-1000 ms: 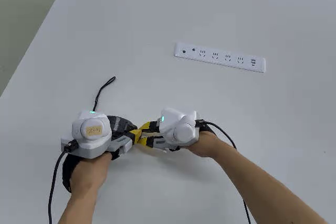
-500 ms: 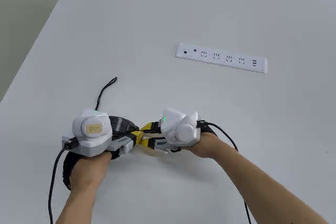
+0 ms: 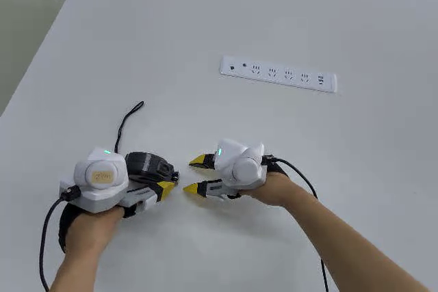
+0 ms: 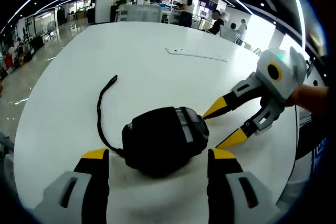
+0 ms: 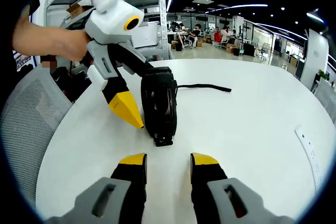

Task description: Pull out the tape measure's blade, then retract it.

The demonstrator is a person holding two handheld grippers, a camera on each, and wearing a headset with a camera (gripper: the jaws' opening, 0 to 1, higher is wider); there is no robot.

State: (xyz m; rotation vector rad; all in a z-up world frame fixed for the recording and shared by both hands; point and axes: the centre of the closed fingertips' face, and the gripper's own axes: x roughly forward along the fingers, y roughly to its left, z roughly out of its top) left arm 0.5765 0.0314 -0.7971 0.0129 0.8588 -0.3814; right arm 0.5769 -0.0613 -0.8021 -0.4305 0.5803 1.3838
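The black tape measure (image 3: 147, 167) lies on the white table (image 3: 205, 32), its black wrist cord (image 3: 126, 120) trailing away behind it. No blade is drawn out; the hook (image 5: 164, 141) sits at the case mouth. My left gripper (image 3: 170, 181) is open, and its jaws stand on either side of the tape measure (image 4: 163, 137) with small gaps. My right gripper (image 3: 194, 174) is open, a short way right of the case, with nothing between its yellow tips. The right gripper view looks straight at the tape measure (image 5: 159, 103), with one of the left gripper's fingers (image 5: 126, 106) beside it.
A white power strip (image 3: 277, 73) lies farther back on the table, right of centre. The table's left edge (image 3: 41, 52) runs diagonally, with floor beyond it. Black cables trail back from both grippers along the person's arms.
The right gripper's tips, closed together at the tape measure's mouth before, have spread and drawn back to the right. The left gripper has slid slightly left, uncovering more of the case.
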